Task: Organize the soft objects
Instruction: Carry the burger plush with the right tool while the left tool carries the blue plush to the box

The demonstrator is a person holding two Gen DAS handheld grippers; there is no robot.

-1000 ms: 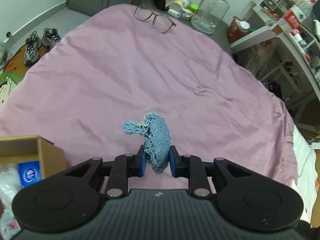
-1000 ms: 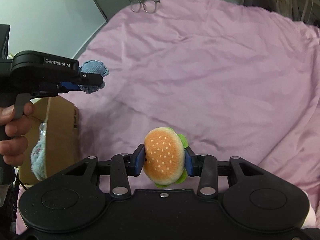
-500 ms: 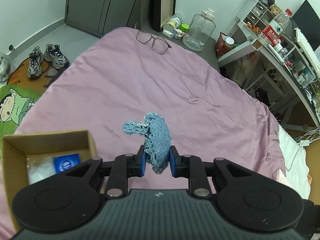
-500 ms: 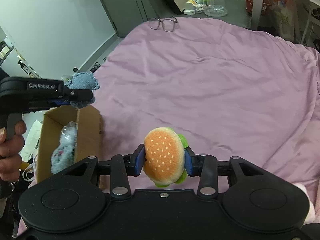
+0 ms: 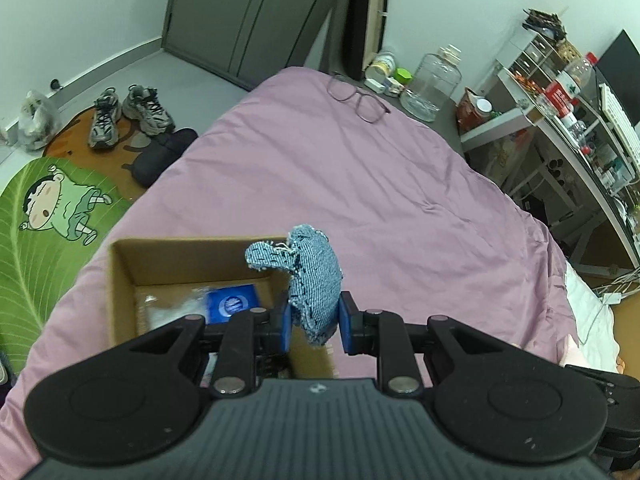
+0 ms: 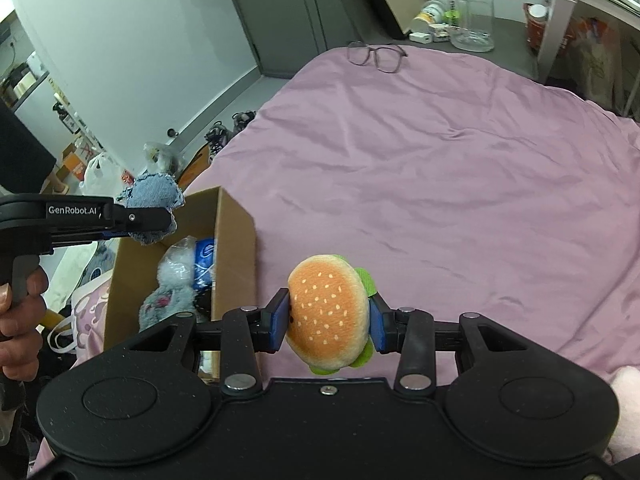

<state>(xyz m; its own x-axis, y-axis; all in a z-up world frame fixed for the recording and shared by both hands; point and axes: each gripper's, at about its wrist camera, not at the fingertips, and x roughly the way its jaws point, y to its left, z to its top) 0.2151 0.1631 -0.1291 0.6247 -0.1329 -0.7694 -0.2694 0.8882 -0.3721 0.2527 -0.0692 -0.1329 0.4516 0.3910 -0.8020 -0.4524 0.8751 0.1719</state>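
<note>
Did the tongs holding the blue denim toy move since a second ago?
Yes. The left tongs carried the blue denim stuffed toy leftward and higher, from beside the brown cardboard box to over its right wall.

A home bedroom: pink-covered bed (image 5: 360, 184), sneakers (image 5: 128, 114) (by a cartoon rug (image 5: 52, 216)), cluttered shelves (image 5: 568, 92).

A small stuffed toy of frayed blue denim (image 5: 314, 280), with a stubby flap sticking out to one side, is pinched upright between the left gripper's (image 5: 313, 326) blue pads, held in the air over an open cardboard box (image 5: 120, 280). A round plush hamburger (image 6: 328, 312), orange bun speckled with pale seeds and green lettuce edging, is clamped in the right gripper (image 6: 329, 326) above the pink bedspread beside the box.
</note>
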